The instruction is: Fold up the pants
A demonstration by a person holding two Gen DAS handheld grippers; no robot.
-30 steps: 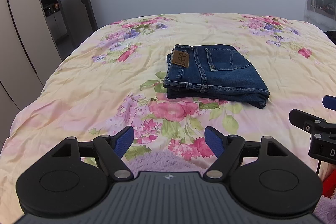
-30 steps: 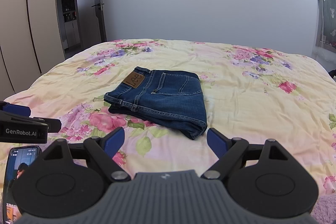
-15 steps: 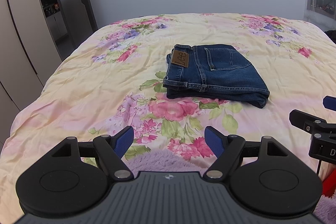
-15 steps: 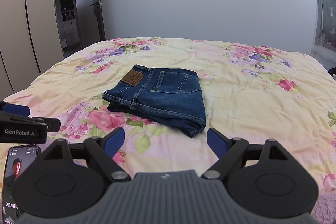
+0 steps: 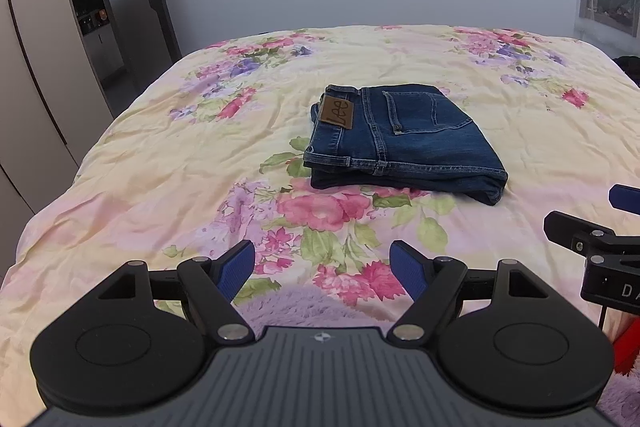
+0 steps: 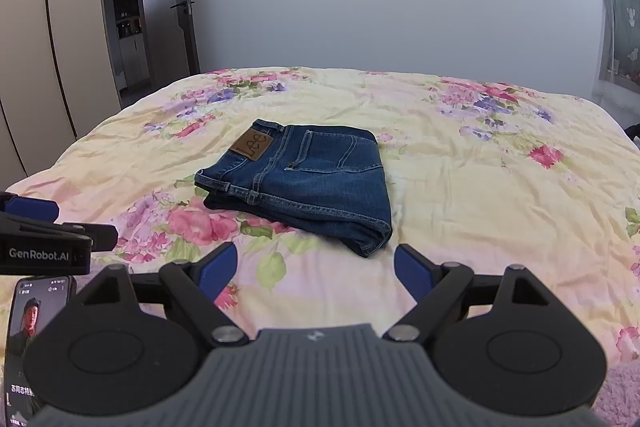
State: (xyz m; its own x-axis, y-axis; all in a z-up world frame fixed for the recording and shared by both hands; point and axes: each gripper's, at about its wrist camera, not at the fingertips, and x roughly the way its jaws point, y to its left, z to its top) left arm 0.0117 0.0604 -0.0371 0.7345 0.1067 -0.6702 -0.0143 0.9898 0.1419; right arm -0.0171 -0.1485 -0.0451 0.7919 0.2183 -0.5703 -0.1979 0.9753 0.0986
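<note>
Floral bedspread (image 5: 168,163) covers the bed. Wardrobe doors (image 6: 60,39) stand at left beside an open doorway (image 6: 128,27). Phone (image 6: 28,323) rests at near left.

The left hand-held gripper (image 5: 322,269) is matte black with two round discs at 7 and 5 o'clock of its own view, each bearing a shallow circular recess. Between them sits a grey ribbed plate with a small star-like emblem. Angled black link arms run from silver rivets to blue, finely ribbed fingers (image 5: 236,269). The right hand-held gripper (image 6: 316,271) has the same build: black discs, grey ribbed centre, silver rivets, blue fingers (image 6: 414,273). Seen from the right wrist at 9 o'clock, the left one's black side bears white "GenRobot.AI" lettering.
</note>
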